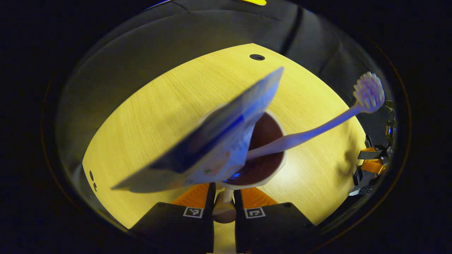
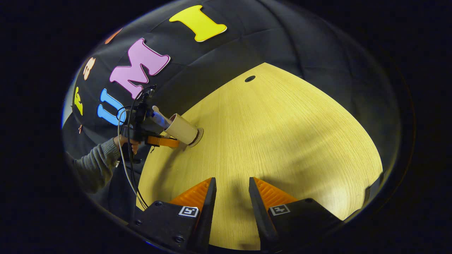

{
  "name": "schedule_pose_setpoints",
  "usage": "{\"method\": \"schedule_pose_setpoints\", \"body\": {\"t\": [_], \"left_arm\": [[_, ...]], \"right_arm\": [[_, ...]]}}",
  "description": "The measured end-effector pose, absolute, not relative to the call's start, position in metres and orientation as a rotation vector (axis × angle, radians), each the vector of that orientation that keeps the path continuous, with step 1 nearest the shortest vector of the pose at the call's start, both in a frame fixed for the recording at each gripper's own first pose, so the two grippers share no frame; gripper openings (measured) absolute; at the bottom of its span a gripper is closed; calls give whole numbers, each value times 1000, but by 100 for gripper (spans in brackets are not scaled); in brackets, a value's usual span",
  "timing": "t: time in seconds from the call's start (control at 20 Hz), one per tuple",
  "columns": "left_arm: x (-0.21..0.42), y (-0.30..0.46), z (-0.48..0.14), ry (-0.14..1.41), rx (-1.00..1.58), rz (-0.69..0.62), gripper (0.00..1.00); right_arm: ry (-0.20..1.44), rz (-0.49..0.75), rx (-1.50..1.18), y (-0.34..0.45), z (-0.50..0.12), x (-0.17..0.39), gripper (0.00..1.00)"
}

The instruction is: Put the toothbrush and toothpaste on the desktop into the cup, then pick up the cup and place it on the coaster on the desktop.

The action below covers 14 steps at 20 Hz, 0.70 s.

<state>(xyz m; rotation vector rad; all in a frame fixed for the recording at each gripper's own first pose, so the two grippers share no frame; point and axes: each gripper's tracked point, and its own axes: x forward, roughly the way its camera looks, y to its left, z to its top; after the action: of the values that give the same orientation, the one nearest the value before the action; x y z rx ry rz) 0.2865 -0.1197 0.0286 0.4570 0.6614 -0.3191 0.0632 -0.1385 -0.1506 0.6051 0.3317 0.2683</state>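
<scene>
Left gripper (image 1: pixel 224 192) pinches the cup (image 1: pixel 263 176) by its rim, one finger on each side of the wall. Toothpaste tube (image 1: pixel 219 141) and toothbrush (image 1: pixel 317 130) stand inside. Right gripper view: cup base sits on the coaster (image 2: pixel 197 137) at the desktop (image 2: pixel 275 141) edge. Right gripper (image 2: pixel 231 190) holds nothing, jaws slightly apart.

Cup (image 1: pixel 263 141): on the coaster (image 2: pixel 198 137), near the desk's (image 2: pixel 282 141) left edge in the right gripper view. Toothpaste (image 1: pixel 215 141) and toothbrush (image 1: pixel 317 128): in the cup, tube leaning left, brush leaning right. Left gripper (image 1: pixel 224 197): at the cup's near side, fingers either side of its handle (image 1: pixel 224 208). Right gripper (image 2: pixel 231 192): over bare desk, well apart from the cup.
</scene>
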Motion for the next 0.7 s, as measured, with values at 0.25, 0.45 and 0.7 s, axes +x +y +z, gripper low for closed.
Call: {"method": "schedule_pose_setpoints", "body": {"t": [0.25,0.45,0.7], "left_arm": [[293,-122,22,680,476,-298,28],[295,-117,28,648,476,-298,29],[293,-107,30,644,458,-278,74]], "right_arm": [[336,269,614,-141,-154,61,58],[336,258,620,-147,-156,63,58],[332,257,628,-146,-152,66,58]]}}
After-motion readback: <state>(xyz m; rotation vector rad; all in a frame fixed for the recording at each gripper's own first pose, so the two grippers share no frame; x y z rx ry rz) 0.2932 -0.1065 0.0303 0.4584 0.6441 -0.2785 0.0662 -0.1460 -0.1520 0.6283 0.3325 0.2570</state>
